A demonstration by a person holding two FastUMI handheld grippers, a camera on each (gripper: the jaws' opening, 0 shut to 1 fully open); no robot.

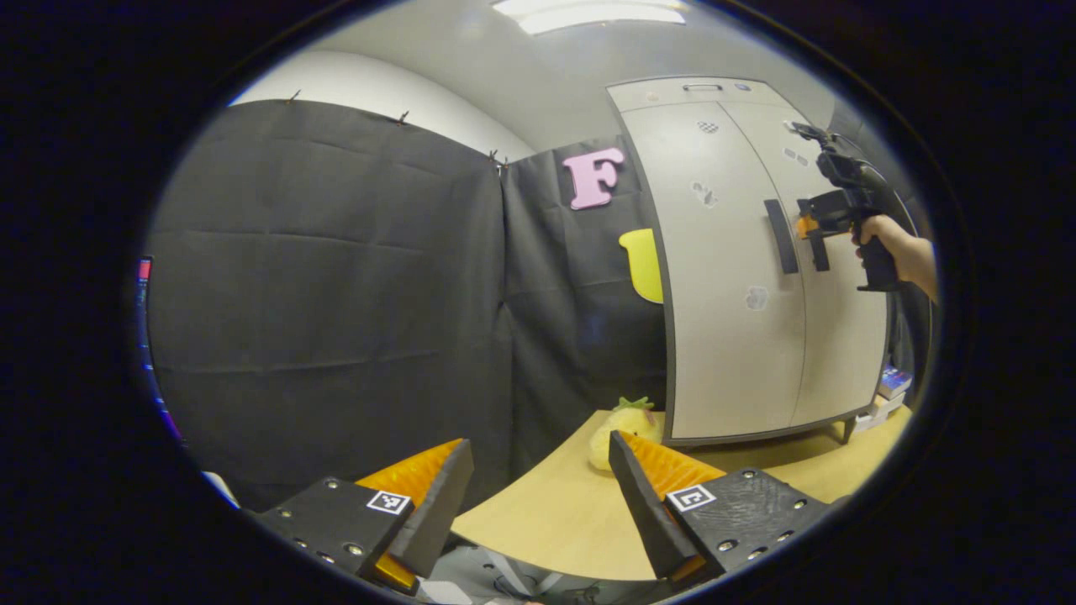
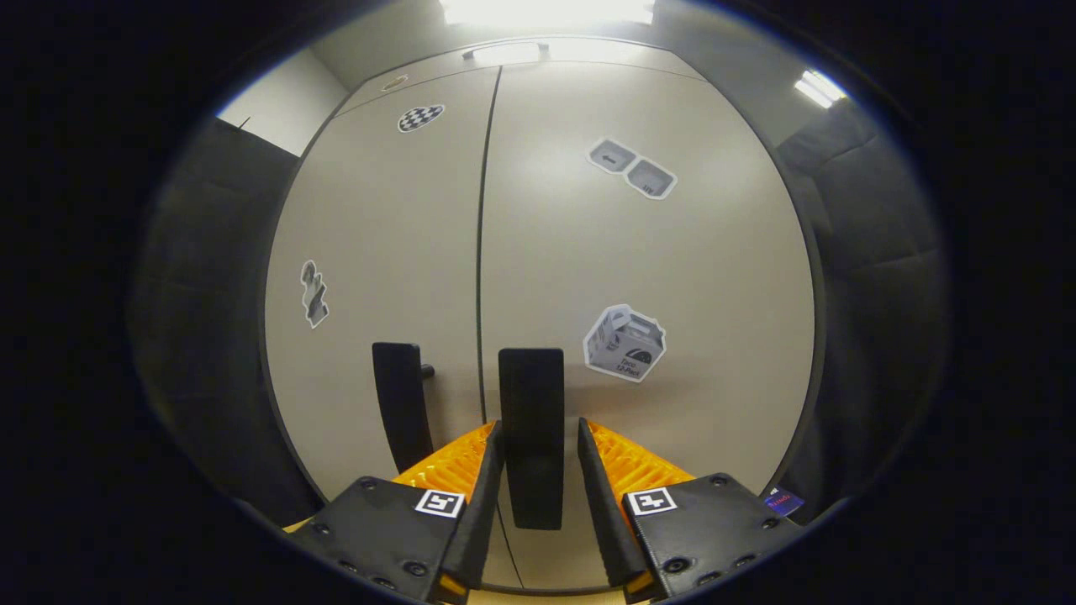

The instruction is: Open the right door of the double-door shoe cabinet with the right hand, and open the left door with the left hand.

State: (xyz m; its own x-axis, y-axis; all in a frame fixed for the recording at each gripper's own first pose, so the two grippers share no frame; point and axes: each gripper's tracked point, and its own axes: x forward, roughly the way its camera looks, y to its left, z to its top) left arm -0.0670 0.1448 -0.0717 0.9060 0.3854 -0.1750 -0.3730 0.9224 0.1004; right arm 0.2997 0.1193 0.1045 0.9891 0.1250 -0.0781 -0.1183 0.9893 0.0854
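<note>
The grey double-door shoe cabinet stands on a wooden table, both doors shut. In the right gripper view the left door and right door are seen close up. My right gripper straddles the right door's dark vertical handle; its left finger lies against the handle, and a thin sliver of door shows beside the other finger. The left door's handle is just to the left. In the left gripper view a hand holds that right gripper at the handles. My left gripper stands open, well short of the cabinet.
The wooden table runs from my left gripper to the cabinet's foot. A yellow pineapple plush lies by the cabinet's left corner. Small boxes sit to the cabinet's right. Black cloth walls close in on the left and behind.
</note>
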